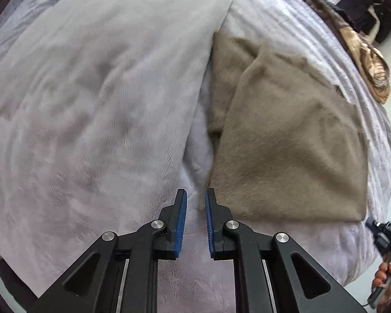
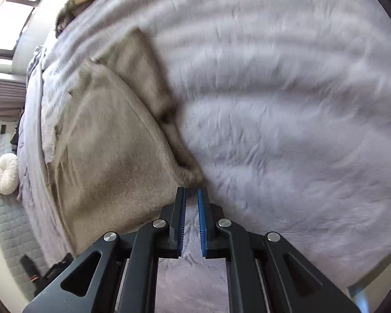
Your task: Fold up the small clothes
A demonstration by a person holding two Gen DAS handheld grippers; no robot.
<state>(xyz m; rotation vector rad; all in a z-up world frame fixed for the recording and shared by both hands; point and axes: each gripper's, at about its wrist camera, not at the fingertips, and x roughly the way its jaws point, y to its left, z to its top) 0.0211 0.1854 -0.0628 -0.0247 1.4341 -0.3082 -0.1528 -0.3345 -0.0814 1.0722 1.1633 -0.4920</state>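
A: Left tongs (image 1: 195,200)?

B: Mine, pointing steeply down at the bed (image 1: 91,104). Jaws nearly together, a thin slot between the blue pads (image 1: 182,224), nothing pinched in it. Only pale lilac blanket shows through the slot.

A: Right tongs (image 2: 191,198)?

B: Same: drawn almost together, nothing between them, tips just near the corner of the garment.

A: And the garment?

B: Tan fuzzy sweater (image 1: 286,140), folded, lying flat on the bed. In the left view it sits right of the tongs, its near-left corner just beside the right finger. In the right view it lies left of the tongs, ribbed edge toward the far left.

A: Anything else?

B: Brown patterned cloth (image 1: 362,52) at the bed's far right edge. My right hand (image 1: 385,279) shows at the lower right. Round white cushion (image 2: 5,174) far left.
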